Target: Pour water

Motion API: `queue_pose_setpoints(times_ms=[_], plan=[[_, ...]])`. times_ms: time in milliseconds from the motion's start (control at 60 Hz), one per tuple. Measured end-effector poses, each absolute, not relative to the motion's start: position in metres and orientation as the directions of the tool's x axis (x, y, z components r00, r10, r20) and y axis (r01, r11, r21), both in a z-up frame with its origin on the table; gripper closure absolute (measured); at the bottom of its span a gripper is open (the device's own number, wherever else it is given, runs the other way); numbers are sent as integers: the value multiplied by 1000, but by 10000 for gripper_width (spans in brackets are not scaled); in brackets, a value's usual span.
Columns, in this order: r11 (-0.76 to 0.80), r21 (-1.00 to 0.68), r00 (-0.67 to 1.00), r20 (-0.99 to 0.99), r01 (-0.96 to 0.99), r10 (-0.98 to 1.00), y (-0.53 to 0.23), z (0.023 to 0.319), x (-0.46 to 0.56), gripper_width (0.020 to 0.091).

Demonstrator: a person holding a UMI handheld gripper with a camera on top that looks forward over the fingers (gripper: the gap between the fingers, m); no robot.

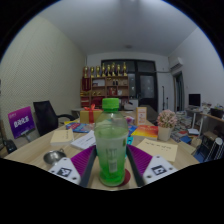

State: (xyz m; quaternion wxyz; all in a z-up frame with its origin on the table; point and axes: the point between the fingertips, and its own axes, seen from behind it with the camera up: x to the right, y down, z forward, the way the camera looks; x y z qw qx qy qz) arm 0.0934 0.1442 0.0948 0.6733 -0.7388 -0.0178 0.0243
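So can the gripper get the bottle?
Probably yes. The bottle already stands between the gripper's fingers, and nothing blocks it. Whether the pads already press on it, I cannot tell.

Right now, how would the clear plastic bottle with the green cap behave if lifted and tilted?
The clear plastic bottle with the green cap looks thin-walled, so it may flex under the gripper fingers flanking it. It is tall and narrow, so likely tippy. How much liquid it holds is unclear, so weight is uncertain.

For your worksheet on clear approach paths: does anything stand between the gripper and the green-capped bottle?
Nothing visible does. The bottle already stands between the fingers of the gripper, with nothing in the gap. No receiving cup can be identified among the clutter on the table.
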Motion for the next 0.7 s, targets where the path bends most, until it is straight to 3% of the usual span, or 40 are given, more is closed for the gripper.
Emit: queue_pose_setpoints(times_ms=[67,450,700], plan=[[-101,-995,997,-31,-23,76,123,97,92,250],[-105,-994,997,21,29,77,-96,140,102,262],[-120,-989,991,-94,-82,96,-208,143,105,264]])
